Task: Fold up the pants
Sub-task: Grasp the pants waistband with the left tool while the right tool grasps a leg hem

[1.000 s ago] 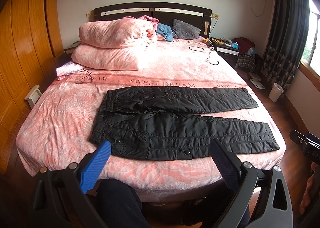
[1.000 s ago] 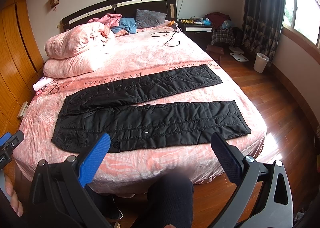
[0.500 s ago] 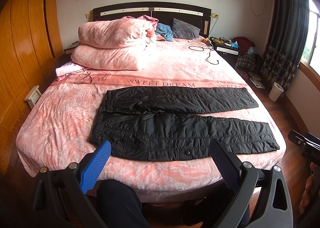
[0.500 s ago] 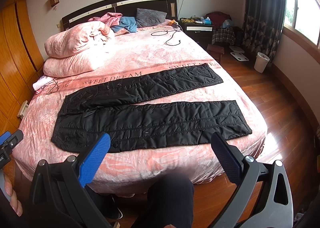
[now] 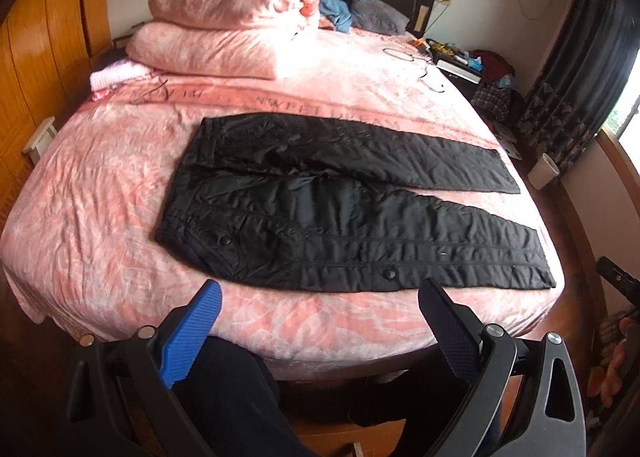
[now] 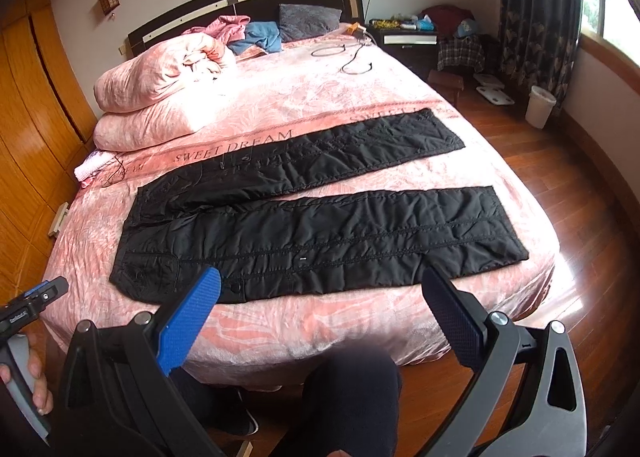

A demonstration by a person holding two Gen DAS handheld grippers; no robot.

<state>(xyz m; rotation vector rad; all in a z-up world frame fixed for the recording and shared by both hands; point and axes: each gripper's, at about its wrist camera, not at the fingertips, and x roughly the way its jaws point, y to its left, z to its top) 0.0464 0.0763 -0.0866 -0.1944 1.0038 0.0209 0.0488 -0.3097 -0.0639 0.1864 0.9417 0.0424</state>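
The pants point(image 6: 320, 233) are made of black quilted cloth with a faint sheen, stitched in rows. The bed point(image 6: 320, 97) is covered in soft pink cloth, wrinkled and matt. The floor point(image 6: 580, 217) and the wardrobe point(image 6: 28, 137) are seen as glossy polished wood. The left tongs point(image 5: 320, 321) are faced with ribbed pads, blue and black.

Pink bed point(image 5: 100, 217), folded quilt point(image 5: 224, 5), white bin point(image 6: 540, 105), dark curtain point(image 6: 536, 17)

Both wrist views face headboard, from bed's point(image 5: 100, 225) foot, sharing pants point(image 6: 320, 241)
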